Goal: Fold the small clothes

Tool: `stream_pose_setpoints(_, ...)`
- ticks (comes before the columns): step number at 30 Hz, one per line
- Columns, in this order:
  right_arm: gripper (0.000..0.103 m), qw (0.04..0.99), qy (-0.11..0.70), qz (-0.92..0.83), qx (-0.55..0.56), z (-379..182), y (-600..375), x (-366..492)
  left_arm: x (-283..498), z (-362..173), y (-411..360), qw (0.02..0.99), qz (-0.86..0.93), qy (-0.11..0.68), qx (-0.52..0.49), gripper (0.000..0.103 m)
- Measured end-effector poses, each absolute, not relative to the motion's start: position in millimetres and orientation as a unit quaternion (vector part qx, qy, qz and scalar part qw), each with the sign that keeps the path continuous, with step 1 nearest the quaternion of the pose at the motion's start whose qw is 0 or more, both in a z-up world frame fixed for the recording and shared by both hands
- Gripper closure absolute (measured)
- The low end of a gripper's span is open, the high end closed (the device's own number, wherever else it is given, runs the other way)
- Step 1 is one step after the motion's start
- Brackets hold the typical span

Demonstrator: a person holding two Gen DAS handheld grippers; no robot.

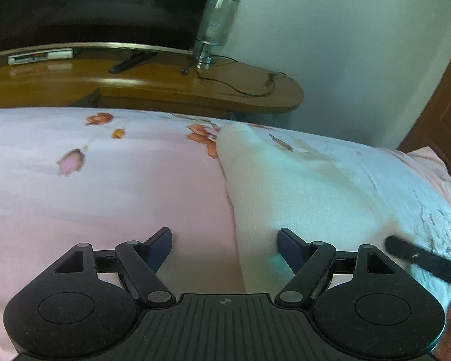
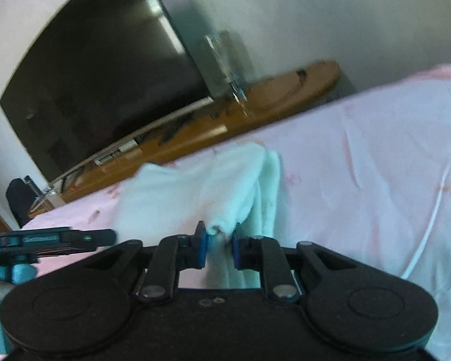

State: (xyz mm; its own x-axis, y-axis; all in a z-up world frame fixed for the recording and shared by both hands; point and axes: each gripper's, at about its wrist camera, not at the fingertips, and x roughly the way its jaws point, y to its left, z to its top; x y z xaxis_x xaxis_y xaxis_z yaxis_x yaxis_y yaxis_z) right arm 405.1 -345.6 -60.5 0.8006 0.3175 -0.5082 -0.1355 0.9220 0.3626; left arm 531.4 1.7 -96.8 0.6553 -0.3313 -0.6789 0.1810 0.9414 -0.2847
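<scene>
A small white knit garment (image 1: 285,180) lies on the pink flowered bedsheet (image 1: 105,186). My left gripper (image 1: 225,243) hovers over the garment's left edge, jaws wide open with nothing between them. In the right wrist view the same white garment (image 2: 201,180) is bunched and lifted at its near edge, and my right gripper (image 2: 221,240) is shut on that edge, the blue pads (image 2: 204,245) pinching the cloth. The left gripper's fingers (image 2: 75,237) show at the left of that view. One black finger of the right gripper (image 1: 421,258) crosses the lower right of the left wrist view.
Beyond the bed stands a wooden TV bench (image 1: 165,87) with a dark television (image 2: 105,75), a remote (image 1: 132,61), a glass lamp (image 1: 216,27) and a cable (image 1: 240,90). A brown door (image 1: 445,114) is at the right. Bedsheet extends right (image 2: 375,165).
</scene>
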Motion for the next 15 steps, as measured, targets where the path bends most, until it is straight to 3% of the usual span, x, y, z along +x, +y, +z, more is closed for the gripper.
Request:
stream_pose_setpoints(1, 0.087, 0.934, 0.301, 0.113, 0.156, -66, -348, 408, 533, -100, -1, 0.904, -0.137, 0.394, -0.094, 0.014)
stream_pose_setpoints(2, 0.088, 0.93, 0.312, 0.105, 0.165, -74, -352, 411, 533, -101, -3, 0.907, -0.129, 0.392, -0.086, 0.011)
stream_pose_setpoints(6, 0.087, 0.931, 0.31, 0.108, 0.158, -74, -351, 410, 530, -94, -2, 0.916, -0.124, 0.373, -0.086, 0.011)
stream_pose_setpoints(11, 0.062, 0.949, 0.252, 0.099, 0.16, -58, -367, 416, 552, -82, 7, 0.93, -0.106, 0.341, -0.089, 0.011)
stream_pose_setpoints(15, 0.063, 0.931, 0.276, 0.119, 0.205, -68, -380, 468, 574, -85, 3, 0.933, -0.1, 0.334, -0.087, 0.011)
